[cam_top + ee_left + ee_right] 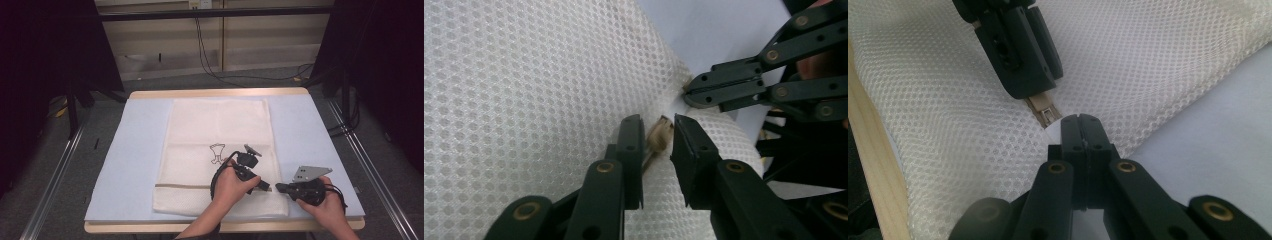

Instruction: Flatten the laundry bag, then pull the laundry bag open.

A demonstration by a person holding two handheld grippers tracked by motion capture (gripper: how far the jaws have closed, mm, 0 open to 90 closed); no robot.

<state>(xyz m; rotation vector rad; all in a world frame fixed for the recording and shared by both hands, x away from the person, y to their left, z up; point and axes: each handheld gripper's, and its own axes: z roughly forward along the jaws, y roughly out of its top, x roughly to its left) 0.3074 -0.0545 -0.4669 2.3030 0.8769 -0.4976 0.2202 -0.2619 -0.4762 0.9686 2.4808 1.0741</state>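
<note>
I have a white mesh bag point(220, 150) lying flat on the pale blue mat point(310, 130), its long side running from 12 to 6 o'clock, with a beige zipper band point(200, 186) crossing it near the 6 o'clock end. Both grippers work at the bag's 5 o'clock corner.

My right gripper point(1082, 122) has its jaws pressed together on the bag's edge, right at the end of the zipper — it looks like an anchor pinch. My left gripper point(659, 137) comes in from 9 o'clock with a narrow gap between its jaws, and the beige zipper pull point(660, 136) sits in that gap. In the right gripper view the pull point(1044, 111) sticks out from under the left jaws, but I cannot tell whether they actually bite on it.

I judge the bag to be light, limp and loose — the mesh will bunch and drag rather than slide as a sheet, so it needs that pinned corner. The pull is small, hard and probably slick. I would take it flat across its tab, close to the slider, and draw along the zipper line toward 9 o'clock, keeping the right pinch firm.
</note>
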